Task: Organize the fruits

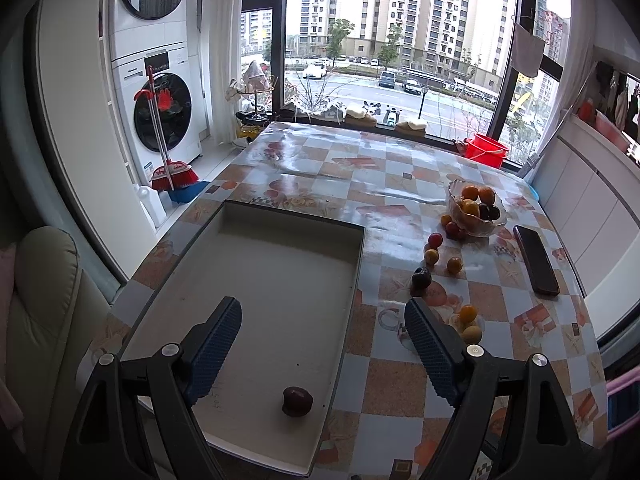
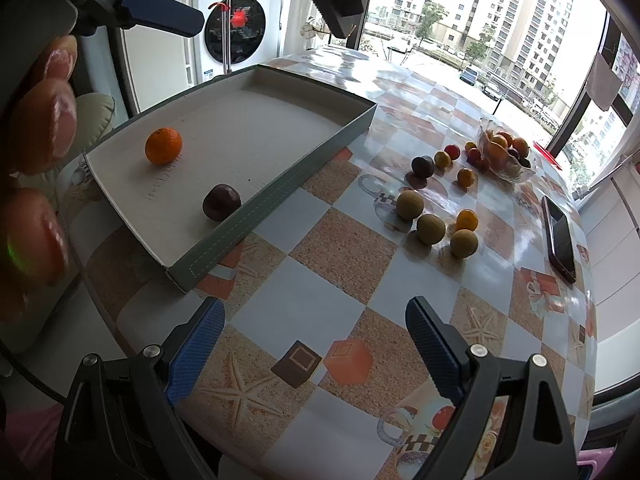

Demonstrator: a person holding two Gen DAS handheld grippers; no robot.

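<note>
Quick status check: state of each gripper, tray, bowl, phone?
left gripper: open, empty, above the tray
right gripper: open, empty, over the table
tray: holds one orange and one dark plum
glass bowl: upright, holding fruit
phone: flat, screen dark

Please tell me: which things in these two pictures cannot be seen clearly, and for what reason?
- Orange in the tray: seen only in the right wrist view; in the left wrist view the left tool covers that corner.
- Fruits in the glass bowl: piled together and small, so no sure count in either view.
- Phone: screen dark, nothing readable.
- Writing on the tray floor, right wrist view: too small to read.
</note>
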